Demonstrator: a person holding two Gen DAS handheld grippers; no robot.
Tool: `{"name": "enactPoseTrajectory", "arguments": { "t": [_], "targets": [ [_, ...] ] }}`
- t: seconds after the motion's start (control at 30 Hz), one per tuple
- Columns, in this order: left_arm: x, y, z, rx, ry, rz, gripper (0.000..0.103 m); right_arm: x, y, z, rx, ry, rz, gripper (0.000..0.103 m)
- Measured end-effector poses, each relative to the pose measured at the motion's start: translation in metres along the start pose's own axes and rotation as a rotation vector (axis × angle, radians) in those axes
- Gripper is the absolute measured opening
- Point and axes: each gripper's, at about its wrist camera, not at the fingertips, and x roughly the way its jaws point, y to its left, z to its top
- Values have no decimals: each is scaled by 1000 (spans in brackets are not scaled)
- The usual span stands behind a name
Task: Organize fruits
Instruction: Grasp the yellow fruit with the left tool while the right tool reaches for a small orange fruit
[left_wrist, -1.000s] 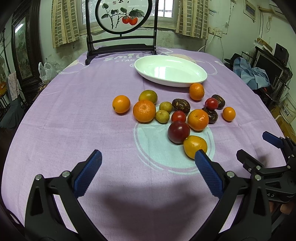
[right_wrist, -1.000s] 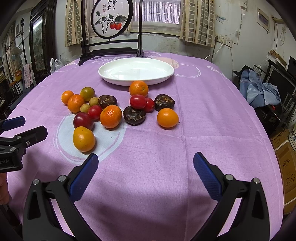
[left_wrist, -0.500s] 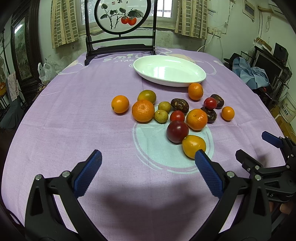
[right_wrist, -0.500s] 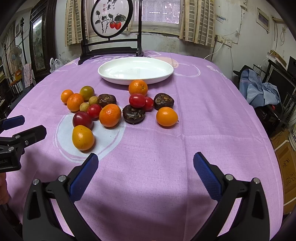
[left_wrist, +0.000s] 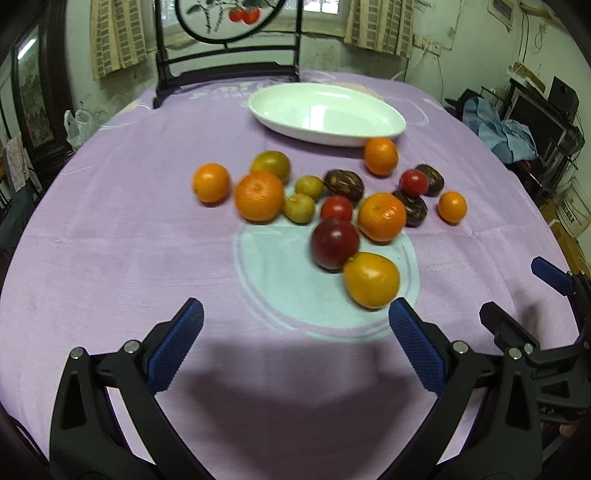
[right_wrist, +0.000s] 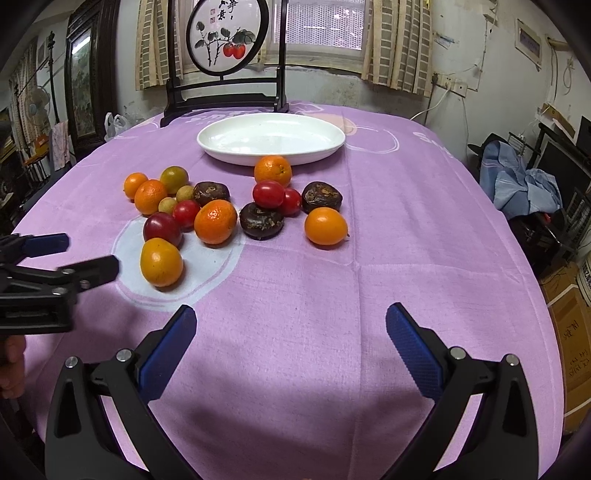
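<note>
I hold both grippers, left gripper (left_wrist: 291, 332) and right gripper (right_wrist: 291, 332), fingers apart and empty, over the worktop's (right_wrist: 332, 295) near edge; fruits (right_wrist: 215, 221) cluster mid-worktop, white dish (right_wrist: 271, 138) toward the far edge.

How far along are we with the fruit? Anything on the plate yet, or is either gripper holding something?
Nothing looks done: the white plate holds no fruit. In hand: nothing; the left gripper and the right gripper are both open above the purple cloth. Left: the whole cluster on the cloth, from the yellow-orange fruit nearest the left gripper to the orange beside the plate's rim.
</note>
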Motion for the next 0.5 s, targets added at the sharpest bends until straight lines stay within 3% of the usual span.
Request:
{"name": "enactPoseTrajectory", "arguments": {
  "t": [0.2, 0.33, 0.4, 0.5],
  "targets": [
    [14, -25, 9, 29, 24, -17, 96, 1, -16, 0, 48, 5, 44, 102],
    [31, -37, 13, 31, 81, -59, 78, 0, -20, 1, 54, 7, 65, 102],
    [43, -40, 14, 28, 113, -68, 57, 0, -20, 1, 50, 10, 73, 102],
    [46, -40, 16, 25, 103, -86, 42, 2, -19, 1, 40, 19, 77, 102]
  ]
}}
